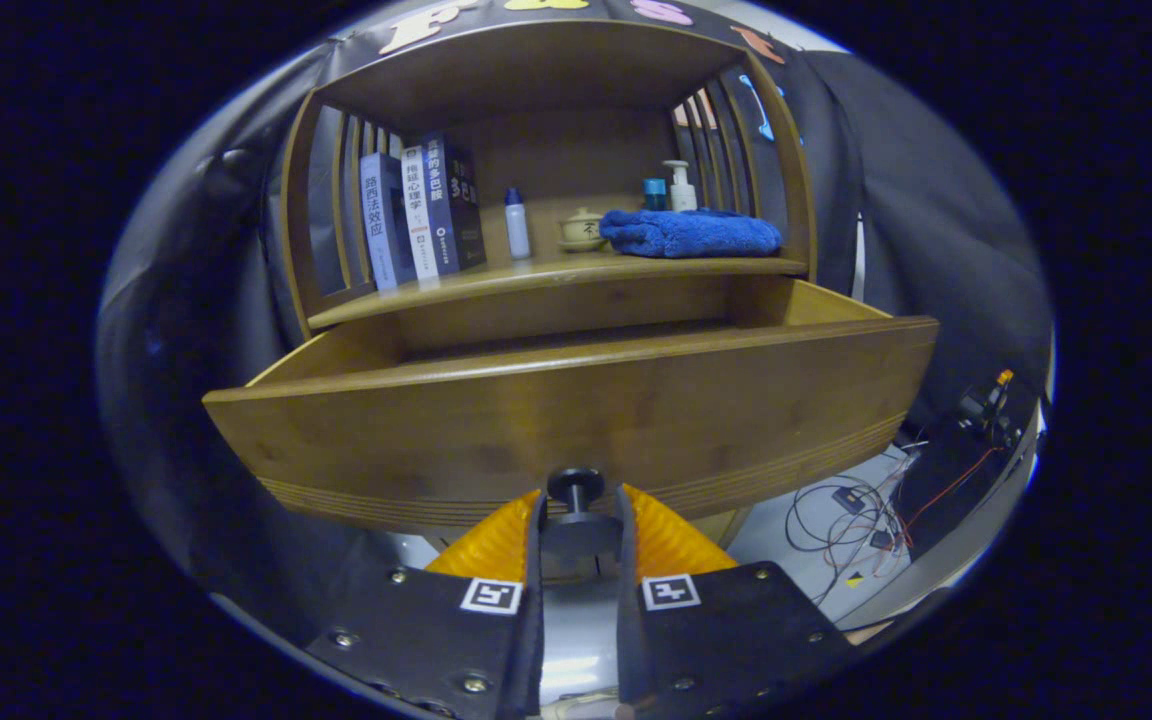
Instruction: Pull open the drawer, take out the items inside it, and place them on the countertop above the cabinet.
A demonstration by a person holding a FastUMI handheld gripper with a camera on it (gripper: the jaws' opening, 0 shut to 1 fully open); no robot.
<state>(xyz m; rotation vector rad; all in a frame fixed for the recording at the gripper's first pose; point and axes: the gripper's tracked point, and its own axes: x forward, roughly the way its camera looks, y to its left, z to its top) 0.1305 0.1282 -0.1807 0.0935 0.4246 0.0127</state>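
Two fingers of my gripper (pixel 577 520) sit on either side of the dark round knob (pixel 576 487) on the drawer's front, and from what I see both press against the knob's stem, so the claw is clamped on it. The knob sits low on the middle of the front panel of the drawer (pixel 576 420), which stands pulled well out of the wooden cabinet (pixel 556 90); I look at the panel from just below its top edge, so I cannot tell what lies inside.

Beyond the drawer I see the countertop (pixel 536 280), a shelf recessed under the cabinet's arched top. On it, from my left, a few books (pixel 421 212) stand upright against the slatted side, then a small white bottle with a blue cap (pixel 517 224), then a small pale lidded pot (pixel 582 230). Next to the pot lies a folded blue towel (pixel 691 233), with a white pump bottle (pixel 680 186) and a teal-capped container (pixel 654 193) just behind it.

Off to my right, below the drawer, loose cables (pixel 856 505) lie tangled on a pale floor.
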